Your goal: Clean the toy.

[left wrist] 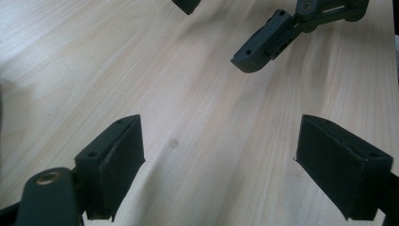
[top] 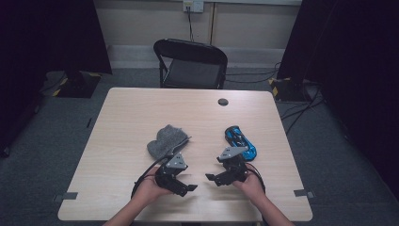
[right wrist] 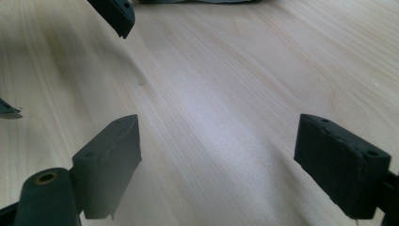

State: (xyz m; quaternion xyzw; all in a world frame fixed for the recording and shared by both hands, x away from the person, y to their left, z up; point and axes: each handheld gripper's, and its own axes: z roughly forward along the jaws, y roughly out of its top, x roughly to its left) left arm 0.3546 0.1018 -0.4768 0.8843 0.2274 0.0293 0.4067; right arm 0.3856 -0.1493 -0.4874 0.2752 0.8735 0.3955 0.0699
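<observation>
On a pale wooden desk (top: 127, 117), near its front edge, our left gripper (top: 187, 187) and right gripper (top: 210, 178) gape wide, empty. Beyond them lie a soft, light grey knitted beanie (top: 165, 141), easily pinched at its rim, and a glossy blue toy car (top: 240, 140), likely slippery.

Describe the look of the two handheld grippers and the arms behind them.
Both the left gripper and right gripper are black, blocky two-jaw tools, each topped with a grey three-cornered plate. Flat black pads line the jaws. A black cable loops from each. The forearms show no sleeves.
</observation>
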